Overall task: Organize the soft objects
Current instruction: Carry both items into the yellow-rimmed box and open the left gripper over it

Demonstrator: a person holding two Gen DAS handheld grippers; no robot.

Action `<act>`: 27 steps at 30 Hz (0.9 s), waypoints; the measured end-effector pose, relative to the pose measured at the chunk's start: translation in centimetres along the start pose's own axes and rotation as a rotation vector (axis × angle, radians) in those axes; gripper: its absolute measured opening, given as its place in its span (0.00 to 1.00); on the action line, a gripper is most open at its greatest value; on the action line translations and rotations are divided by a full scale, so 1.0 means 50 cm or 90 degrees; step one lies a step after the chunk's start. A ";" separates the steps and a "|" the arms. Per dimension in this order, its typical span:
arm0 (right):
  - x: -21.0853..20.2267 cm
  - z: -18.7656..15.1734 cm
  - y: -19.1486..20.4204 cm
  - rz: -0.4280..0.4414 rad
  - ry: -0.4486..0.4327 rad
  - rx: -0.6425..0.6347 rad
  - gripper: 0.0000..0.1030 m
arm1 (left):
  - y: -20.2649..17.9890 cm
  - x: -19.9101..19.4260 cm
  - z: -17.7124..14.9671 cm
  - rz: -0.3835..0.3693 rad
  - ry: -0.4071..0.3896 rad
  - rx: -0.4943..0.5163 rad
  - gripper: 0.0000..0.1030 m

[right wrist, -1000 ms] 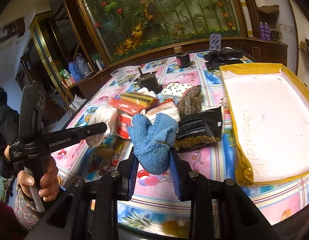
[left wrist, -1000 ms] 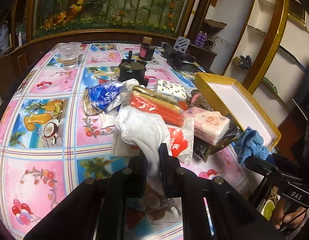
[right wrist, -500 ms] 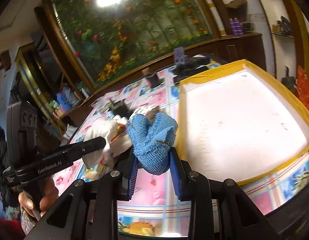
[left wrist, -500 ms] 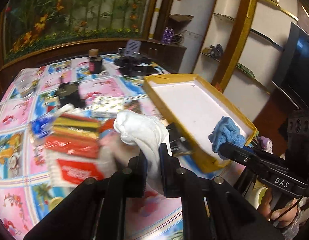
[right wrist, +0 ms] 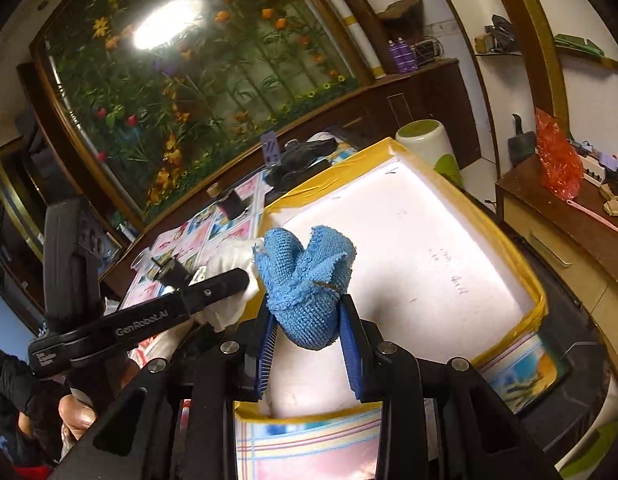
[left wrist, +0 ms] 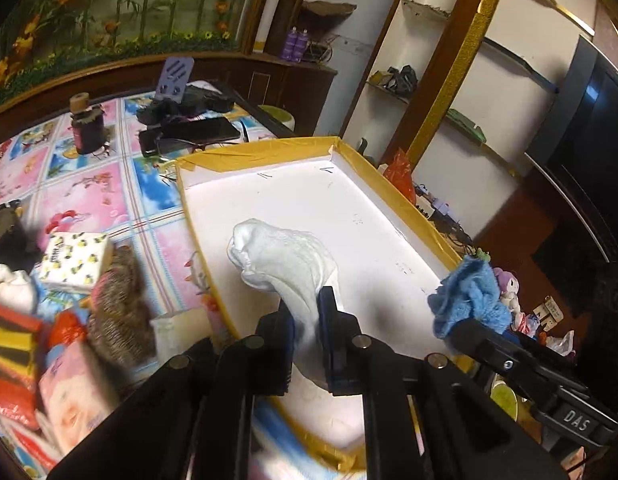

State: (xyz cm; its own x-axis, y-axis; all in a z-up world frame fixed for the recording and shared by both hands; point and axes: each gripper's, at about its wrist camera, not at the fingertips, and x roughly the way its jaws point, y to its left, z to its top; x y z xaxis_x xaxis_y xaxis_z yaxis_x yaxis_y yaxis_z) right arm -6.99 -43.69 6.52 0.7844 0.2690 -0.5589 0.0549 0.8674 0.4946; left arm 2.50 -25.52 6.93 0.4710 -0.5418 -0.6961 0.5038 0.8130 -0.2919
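White sock (left wrist: pixel 285 264) hangs clenched in the left gripper (left wrist: pixel 307 344), directly over the white floor of the yellow-edged box (left wrist: pixel 389 200), its length running forward, away from the fingers. Blue cloth (right wrist: pixel 305 280) sits bunched in the right gripper (right wrist: pixel 309 344), gripped firmly, above the box's near rim. Both loads look ready to drop straight down, and the left one sits deeper inside. Nothing lies in the box below. Tissue packs (left wrist: pixel 75 262) and a woven pouch (left wrist: pixel 117 300) crowd the desk (left wrist: pixel 89 200) just left of the box.
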 end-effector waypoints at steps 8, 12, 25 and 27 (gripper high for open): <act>0.110 0.129 -0.007 -0.064 0.054 -0.001 0.31 | 0.040 0.100 0.061 0.017 0.030 -0.045 0.11; 0.201 0.180 -0.007 -0.106 0.094 -0.006 0.31 | 0.065 0.133 0.071 0.014 0.048 -0.077 0.11; 0.366 0.205 -0.051 -0.148 0.162 0.041 0.44 | 0.067 0.133 0.062 0.008 0.054 -0.085 0.48; 0.364 0.205 -0.050 -0.157 0.152 0.040 0.60 | 0.064 0.127 0.064 0.003 0.046 -0.084 0.51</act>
State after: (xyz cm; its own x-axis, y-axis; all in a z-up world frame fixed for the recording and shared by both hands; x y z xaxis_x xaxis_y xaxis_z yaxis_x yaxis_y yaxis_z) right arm 13.49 -45.24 1.95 0.5760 0.1511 -0.8034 0.2692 0.8929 0.3609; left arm 9.42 -27.03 3.67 0.4172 -0.5250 -0.7418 0.3998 0.8391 -0.3689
